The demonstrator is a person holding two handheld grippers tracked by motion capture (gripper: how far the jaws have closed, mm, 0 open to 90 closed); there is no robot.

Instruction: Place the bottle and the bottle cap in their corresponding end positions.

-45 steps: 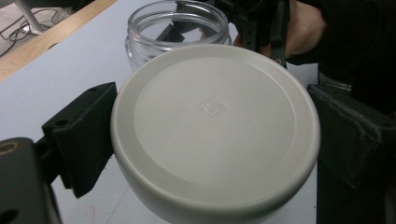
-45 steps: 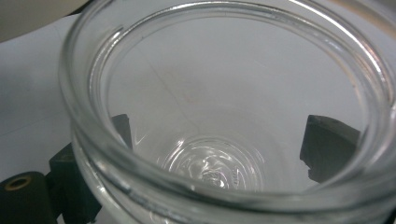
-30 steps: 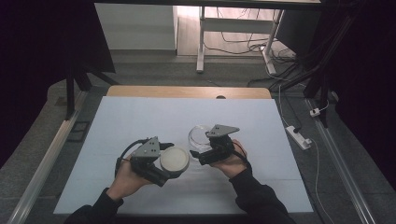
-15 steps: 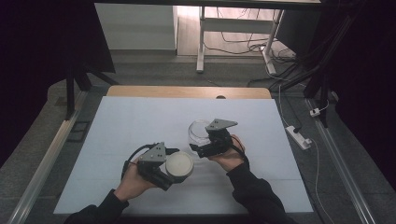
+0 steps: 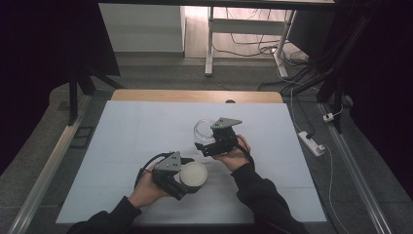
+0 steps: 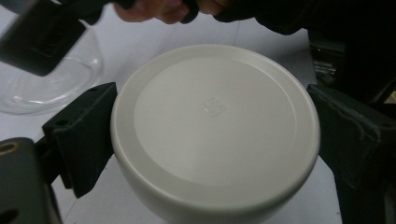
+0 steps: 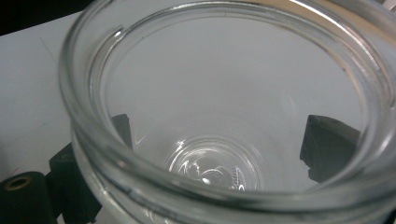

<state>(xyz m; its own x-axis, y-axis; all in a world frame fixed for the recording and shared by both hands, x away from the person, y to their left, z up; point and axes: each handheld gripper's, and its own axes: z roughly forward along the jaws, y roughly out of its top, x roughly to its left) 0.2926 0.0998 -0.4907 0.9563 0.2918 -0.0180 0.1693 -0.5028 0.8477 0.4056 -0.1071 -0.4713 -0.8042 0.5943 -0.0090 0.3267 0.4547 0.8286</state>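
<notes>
A: What is the largest thing here?

B: The wide table with a pale blue-white top [image 5: 126, 146]. Both hands work over its near half.

A: And what does the right gripper [image 5: 214, 145] hold?

B: A clear round glass jar [image 5: 203, 130], near the middle of the table. In the right gripper view the jar [image 7: 224, 116] sits between the two black jaws, one against each side of the glass, and its open mouth faces the camera. There are raised marks on the glass bottom, but I cannot read them.

A: And the left gripper [image 5: 187, 179]?

B: It holds a round white plastic lid [image 5: 193, 174] by the rim, nearer to the person and a little left of the jar. In the left gripper view the lid [image 6: 215, 126] has a small embossed square mark in its middle; the writing is too faint to read.
</notes>
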